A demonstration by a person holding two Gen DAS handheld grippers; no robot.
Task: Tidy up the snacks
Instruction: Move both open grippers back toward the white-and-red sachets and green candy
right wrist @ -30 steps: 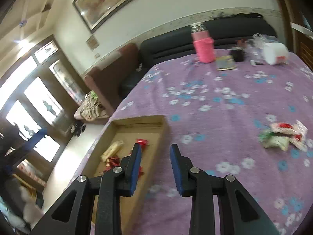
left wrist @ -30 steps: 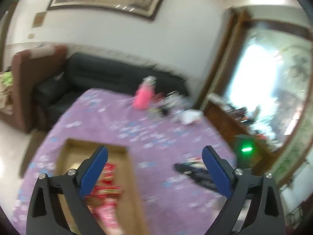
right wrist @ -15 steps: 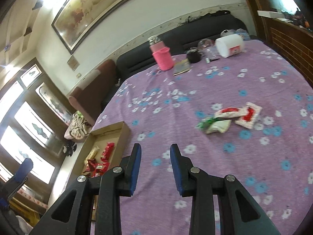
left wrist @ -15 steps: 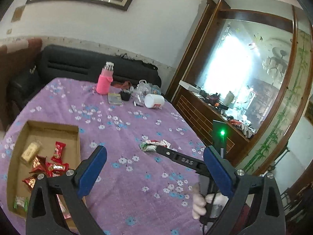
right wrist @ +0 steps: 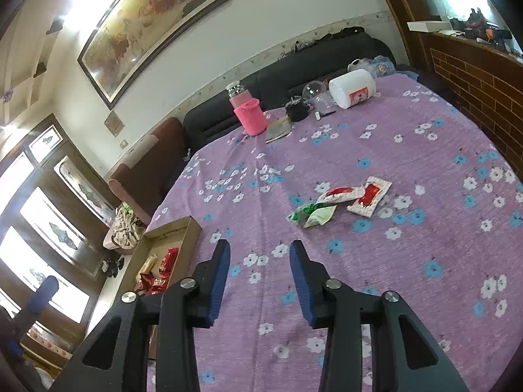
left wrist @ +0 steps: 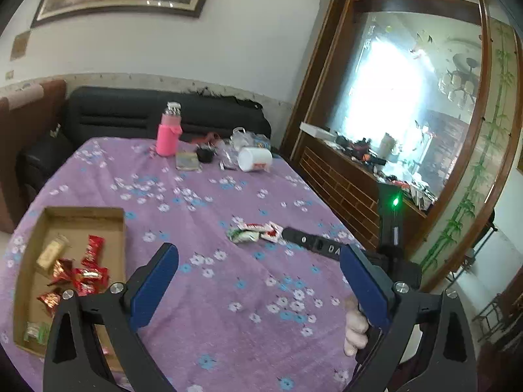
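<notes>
A shallow cardboard box [left wrist: 119, 228] on the left of the purple flowered table holds several red snack packets [left wrist: 88, 271]; it also shows in the right wrist view [right wrist: 193, 228]. A small pile of loose snack packets [right wrist: 340, 201], red-white and green-white, lies mid-table, also in the left wrist view [left wrist: 255, 232]. My left gripper [left wrist: 258, 281] is wide open and empty above the table's near part. My right gripper [right wrist: 258, 254] is partly open and empty, short of the loose packets; its arm shows in the left wrist view [left wrist: 310, 245] just right of them.
At the table's far end stand a pink bottle [right wrist: 248, 114], a white jar on its side [right wrist: 351, 89], a small book [right wrist: 278, 127] and a black cup [right wrist: 297, 111]. A black sofa [left wrist: 147, 117] and a wooden cabinet [left wrist: 353, 189] border the table.
Both views have swung from the box toward the table's middle. The right gripper has moved toward the loose packets and opened a little. The left gripper stays wide open.
</notes>
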